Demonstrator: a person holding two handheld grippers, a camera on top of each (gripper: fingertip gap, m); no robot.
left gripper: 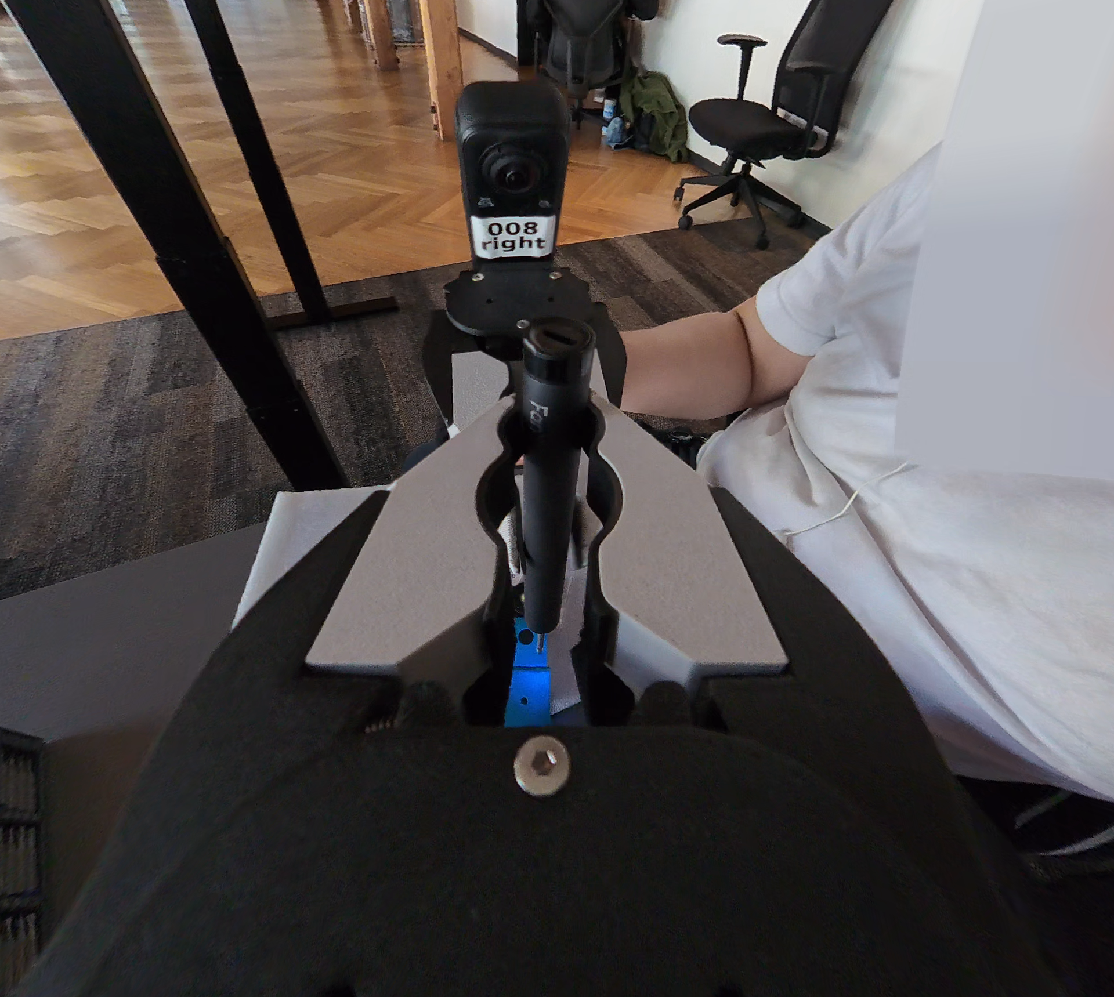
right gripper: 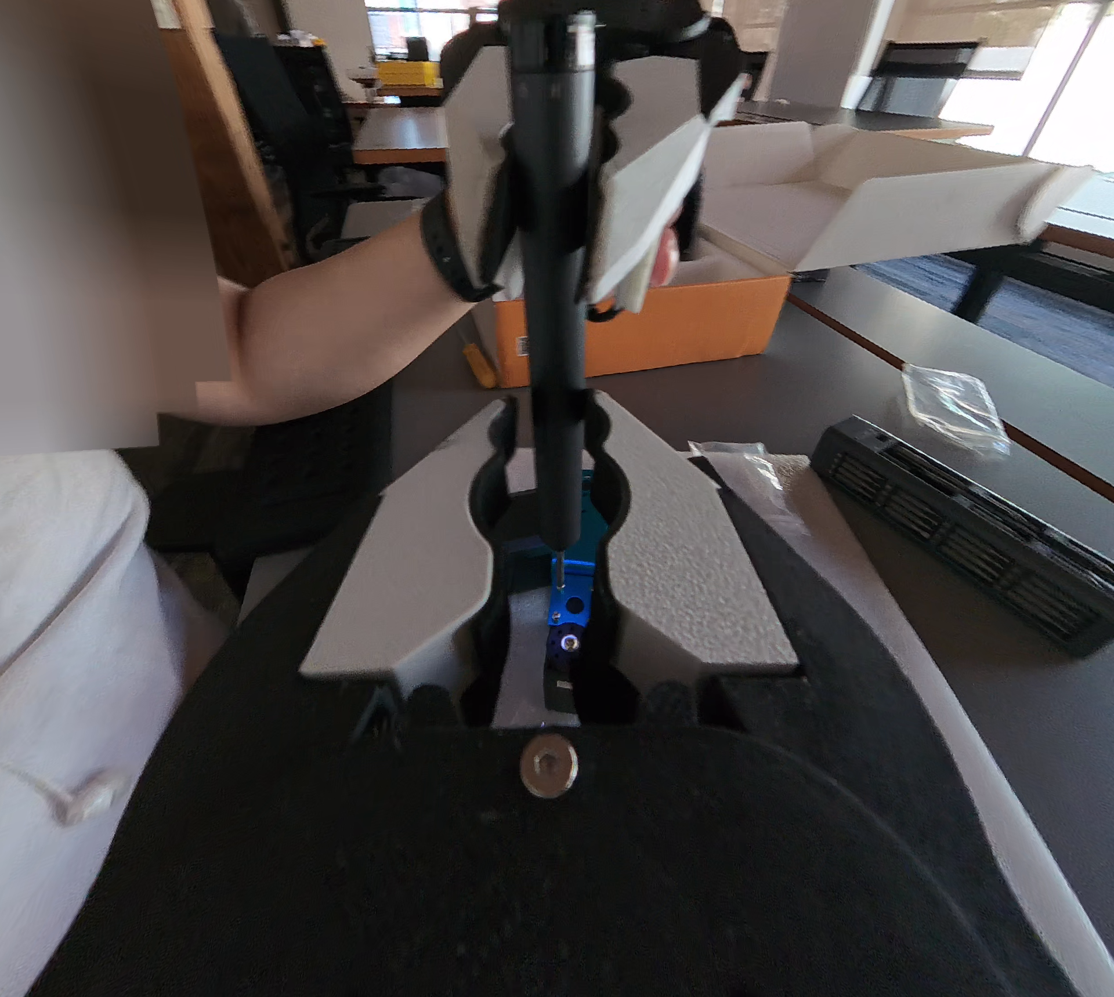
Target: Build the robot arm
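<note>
Office clutter around a dark grey desk (right gripper: pixel 904 365)

An open orange cardboard box (right gripper: pixel 663 329) with white flaps stands near a black slotted plastic unit (right gripper: pixel 964 534) and a crumpled clear plastic bag (right gripper: pixel 955 406). Beyond, a black mesh office chair (left gripper: pixel 777 106) stands on herringbone wooden flooring (left gripper: pixel 337 136).

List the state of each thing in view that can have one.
Left claw: shut on the screwdriver.
Right claw: shut on the screwdriver.
Screwdriver: upright, bit down on the blue part.
Blue part: lying under the bit, a screw in it.
Orange box: open, flaps up.
Plastic bag: flat on the table; cannot tell if sealed.
Black vented unit: lying on the table.
</note>
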